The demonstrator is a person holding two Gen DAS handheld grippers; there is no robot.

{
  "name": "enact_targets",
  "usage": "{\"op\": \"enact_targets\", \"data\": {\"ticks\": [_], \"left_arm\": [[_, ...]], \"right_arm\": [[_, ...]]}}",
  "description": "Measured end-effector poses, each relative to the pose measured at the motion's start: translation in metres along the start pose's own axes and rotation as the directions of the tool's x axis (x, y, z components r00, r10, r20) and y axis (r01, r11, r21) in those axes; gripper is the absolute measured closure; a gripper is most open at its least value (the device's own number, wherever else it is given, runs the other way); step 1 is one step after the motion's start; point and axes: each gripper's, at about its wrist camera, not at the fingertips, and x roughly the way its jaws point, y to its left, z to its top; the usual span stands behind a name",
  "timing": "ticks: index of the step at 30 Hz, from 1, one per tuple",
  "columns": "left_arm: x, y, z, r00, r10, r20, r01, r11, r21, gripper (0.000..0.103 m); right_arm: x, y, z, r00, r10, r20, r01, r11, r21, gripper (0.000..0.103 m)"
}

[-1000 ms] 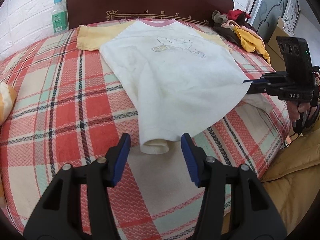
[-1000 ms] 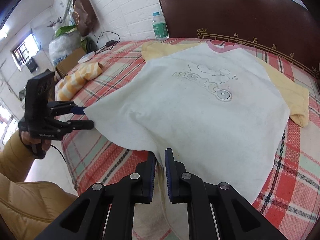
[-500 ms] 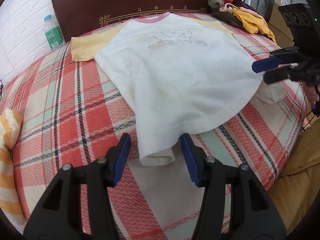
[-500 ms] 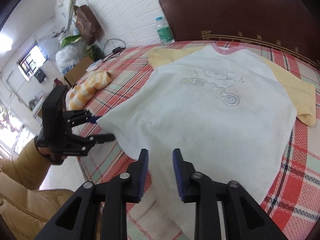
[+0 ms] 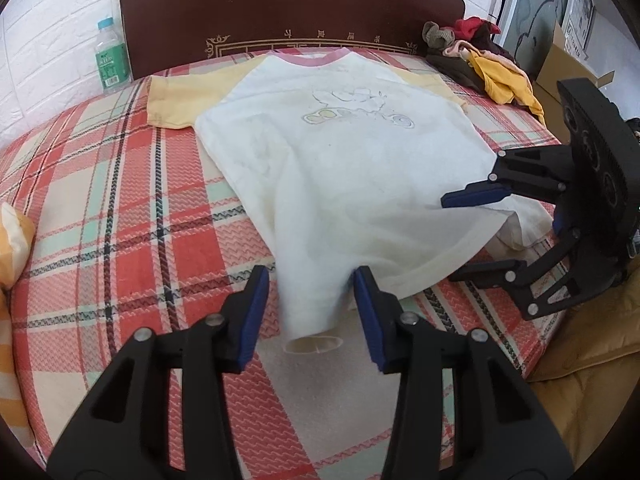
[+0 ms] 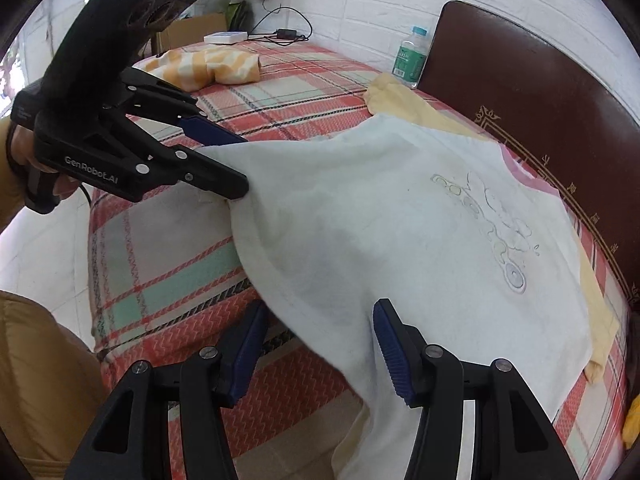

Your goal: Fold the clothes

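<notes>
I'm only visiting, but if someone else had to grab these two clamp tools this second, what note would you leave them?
Left gripper: jaws open around the lower left corner of the T-shirt, not closed on it.
Right gripper: jaws open around the lower right corner, also not closed.
The shirt lies face up on the plaid bed, pink collar toward the headboard, hem hanging over the near edge.
Done: shirt spread out. Left: close both jaws on the corners and make every fold; none is made yet.

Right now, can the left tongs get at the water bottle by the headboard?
Probably not without a long move. The left tongs sit open at the shirt's lower hem at the near edge of the bed, and the water bottle stands beyond the far edge, across the shirt's sleeve.
</notes>
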Motion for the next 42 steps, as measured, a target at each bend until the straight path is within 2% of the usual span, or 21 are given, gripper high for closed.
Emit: {"op": "enact_targets", "data": {"ticks": [1,2,4,8,10,13,16,20,23,26,27,28,29,31,34,42], "left_arm": [[-0.001,0.0,0.0,1.0,-0.005,0.003,0.005,1.0,-0.002,0.057],[-0.003,0.0,0.0,1.0,-0.009,0.009,0.009,1.0,-0.004,0.057],[-0.007,0.0,-0.001,0.999,-0.023,0.022,0.023,1.0,-0.011,0.056],[-0.014,0.001,-0.003,0.998,-0.05,0.038,0.05,0.999,-0.007,0.053],[-0.013,-0.003,-0.005,0.998,-0.055,0.029,0.054,0.998,0.014,0.053],[-0.009,-0.011,-0.01,0.999,-0.053,0.004,0.053,0.997,0.059,0.053],[0.0,-0.027,-0.013,1.0,-0.004,-0.021,0.007,0.99,0.139,0.053],[0.007,-0.039,-0.011,0.999,0.045,-0.014,-0.041,0.981,0.188,0.053],[0.014,-0.036,-0.007,0.993,0.119,-0.021,-0.113,0.974,0.196,0.053],[0.017,-0.024,-0.006,0.992,0.125,-0.03,-0.118,0.978,0.172,0.06],[0.017,-0.019,-0.005,0.993,0.116,-0.035,-0.109,0.982,0.155,0.073],[0.017,-0.015,-0.005,0.992,0.116,-0.039,-0.11,0.985,0.136,0.08],[0.016,-0.01,-0.006,0.992,0.117,-0.041,-0.112,0.987,0.117,0.08],[0.013,-0.003,-0.007,0.992,0.118,-0.04,-0.115,0.99,0.079,0.08],[0.007,0.004,-0.008,0.995,0.098,-0.032,-0.097,0.995,0.036,0.08],[-0.007,0.008,-0.002,0.998,0.058,0.015,-0.057,0.998,-0.038,0.08]], "right_arm": [[0.0,-0.002,0.001,1.0,0.007,0.004,-0.007,1.0,0.008,0.054],[0.001,-0.003,0.003,1.0,0.014,0.008,-0.014,1.0,0.016,0.073],[0.001,-0.007,0.006,0.999,0.028,0.017,-0.029,0.999,0.033,0.092],[0.002,-0.015,0.012,0.997,0.061,0.037,-0.063,0.995,0.073,0.095],[-0.007,-0.03,0.013,0.991,0.114,0.07,-0.124,0.98,0.159,0.095],[-0.018,-0.052,0.012,0.971,0.199,0.13,-0.229,0.932,0.282,0.095],[-0.022,-0.065,0.008,0.953,0.25,0.169,-0.296,0.886,0.357,0.095],[-0.022,-0.071,0.009,0.939,0.285,0.193,-0.34,0.849,0.404,0.095],[-0.022,-0.072,0.011,0.937,0.289,0.196,-0.346,0.844,0.41,0.095],[-0.024,-0.068,0.012,0.953,0.252,0.167,-0.298,0.874,0.384,0.092],[-0.025,-0.065,0.012,0.963,0.228,0.144,-0.266,0.891,0.368,0.091],[-0.023,-0.062,0.011,0.972,0.202,0.118,-0.231,0.906,0.354,0.086],[-0.021,-0.058,0.01,0.979,0.182,0.092,-0.202,0.921,0.333,0.079],[-0.016,-0.049,0.009,0.986,0.151,0.063,-0.163,0.945,0.285,0.079],[-0.01,-0.034,0.007,0.992,0.115,0.042,-0.121,0.971,0.205,0.048],[0.006,0.008,0.004,1.0,0.009,0.002,-0.009,1.0,-0.018,0.048]]}}
